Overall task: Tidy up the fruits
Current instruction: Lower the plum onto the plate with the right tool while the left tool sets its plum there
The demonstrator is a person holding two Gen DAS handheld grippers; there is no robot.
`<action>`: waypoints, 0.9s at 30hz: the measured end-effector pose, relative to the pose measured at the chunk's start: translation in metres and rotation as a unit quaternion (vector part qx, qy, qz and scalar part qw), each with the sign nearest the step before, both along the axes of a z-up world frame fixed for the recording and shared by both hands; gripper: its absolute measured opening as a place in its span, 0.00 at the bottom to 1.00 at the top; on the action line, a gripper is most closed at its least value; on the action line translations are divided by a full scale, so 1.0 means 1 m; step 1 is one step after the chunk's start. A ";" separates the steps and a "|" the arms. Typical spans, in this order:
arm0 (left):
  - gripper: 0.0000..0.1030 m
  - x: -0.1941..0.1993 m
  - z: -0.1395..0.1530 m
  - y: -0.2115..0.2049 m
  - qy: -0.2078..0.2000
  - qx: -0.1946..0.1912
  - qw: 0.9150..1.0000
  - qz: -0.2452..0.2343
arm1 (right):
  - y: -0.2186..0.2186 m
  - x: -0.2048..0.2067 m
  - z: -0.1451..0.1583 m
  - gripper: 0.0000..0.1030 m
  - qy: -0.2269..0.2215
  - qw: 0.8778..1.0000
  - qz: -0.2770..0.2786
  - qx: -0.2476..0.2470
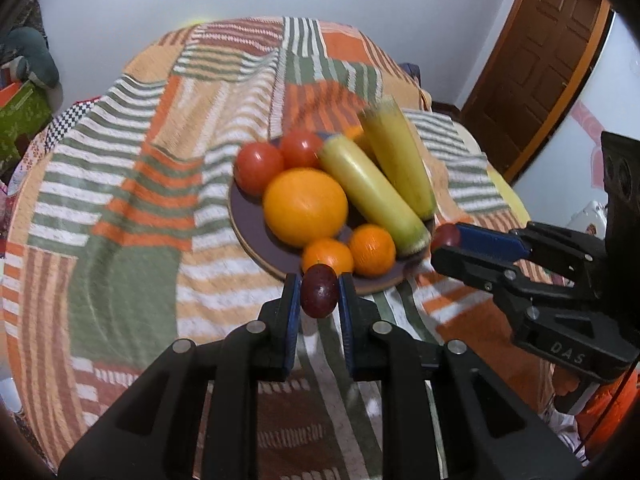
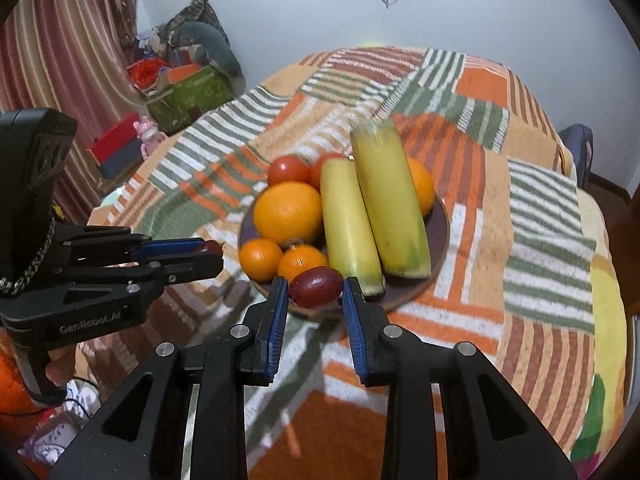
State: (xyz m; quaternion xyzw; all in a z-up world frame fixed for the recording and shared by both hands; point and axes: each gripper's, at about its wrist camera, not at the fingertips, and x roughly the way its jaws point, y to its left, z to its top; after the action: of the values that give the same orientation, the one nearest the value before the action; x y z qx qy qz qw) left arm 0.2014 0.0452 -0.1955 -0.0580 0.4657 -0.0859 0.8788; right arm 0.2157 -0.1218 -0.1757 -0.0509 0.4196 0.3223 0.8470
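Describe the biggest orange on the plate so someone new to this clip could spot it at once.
On the striped patchwork tablecloth sits a round dark plate piled with fruit. The big orange lies on its left half, between two red tomatoes and two small oranges. It is clearly larger than any other round fruit there.

You can read "DAS" on the right hand-held gripper (image 1: pixel 443 235) — "GenRobot.AI" (small, pale) on the left hand-held gripper (image 2: pixel 210 249).

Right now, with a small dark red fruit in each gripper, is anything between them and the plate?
Nothing visible blocks the way. The left gripper and right gripper each hold a dark red fruit at the plate's near rim. The plate is crowded, though: oranges and yellow fruits fill most of it.
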 end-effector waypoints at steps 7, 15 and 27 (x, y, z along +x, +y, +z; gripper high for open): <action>0.18 0.016 0.004 0.009 -0.010 0.000 1.000 0.008 | 0.014 0.011 0.004 0.25 -0.010 1.000 0.013 0.006; 0.18 0.034 -0.008 0.015 -0.001 -0.003 1.000 0.012 | 0.028 0.023 -0.006 0.25 0.000 1.000 0.024 0.003; 0.18 0.049 -0.025 0.020 0.018 -0.012 1.000 0.015 | 0.034 0.033 -0.018 0.25 0.016 0.999 0.028 -0.001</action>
State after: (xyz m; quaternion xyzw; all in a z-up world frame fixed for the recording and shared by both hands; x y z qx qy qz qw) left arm 0.2505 0.0649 -0.2210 -0.0769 0.4792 -0.0774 0.8709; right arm 0.2487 -0.0880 -0.1937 -0.0585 0.4320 0.3466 0.8305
